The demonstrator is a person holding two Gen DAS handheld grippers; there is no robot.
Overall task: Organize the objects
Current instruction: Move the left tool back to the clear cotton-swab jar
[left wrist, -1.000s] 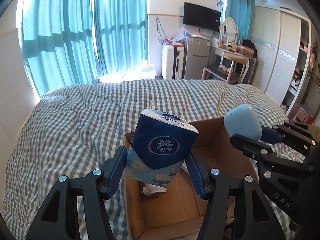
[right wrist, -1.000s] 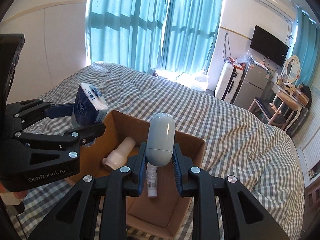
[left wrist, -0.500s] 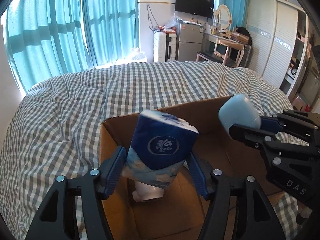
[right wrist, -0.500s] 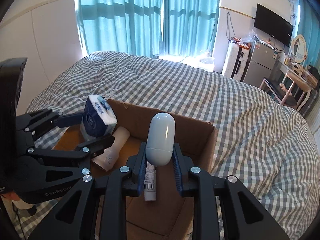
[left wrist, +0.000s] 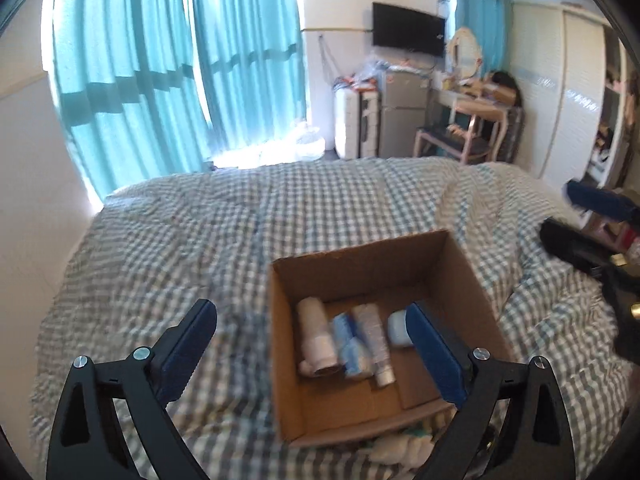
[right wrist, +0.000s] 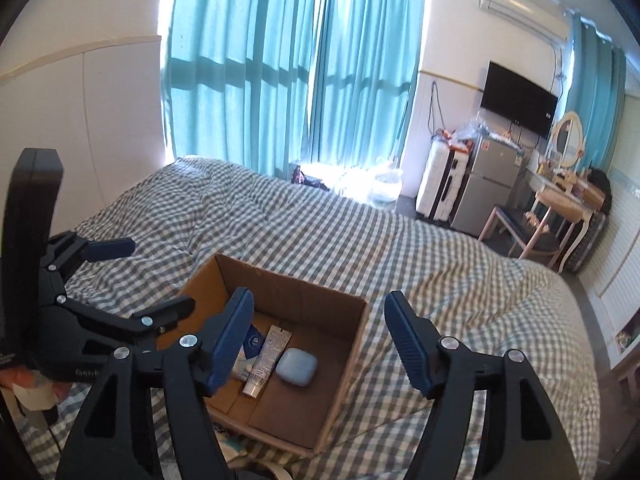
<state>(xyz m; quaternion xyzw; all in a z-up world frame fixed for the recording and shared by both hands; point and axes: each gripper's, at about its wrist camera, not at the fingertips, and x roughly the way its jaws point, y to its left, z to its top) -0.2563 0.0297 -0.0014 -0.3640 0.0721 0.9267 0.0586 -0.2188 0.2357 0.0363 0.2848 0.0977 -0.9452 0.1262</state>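
left wrist: above, near | right wrist: above, rightward | shared: cardboard box (left wrist: 372, 264) (right wrist: 340, 344)

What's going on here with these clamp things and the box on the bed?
A person is tidying small items into a cardboard box on the checked bed cover, using a hand-held gripper in each hand. Both the left hand-held gripper and the right hand-held gripper are open and hold nothing. In the box lie a pale bottle, a blue tissue pack, a tube and a light blue case.

Both the left tongs (left wrist: 312, 340) and the right tongs (right wrist: 320, 332) are spread wide, holding nothing.
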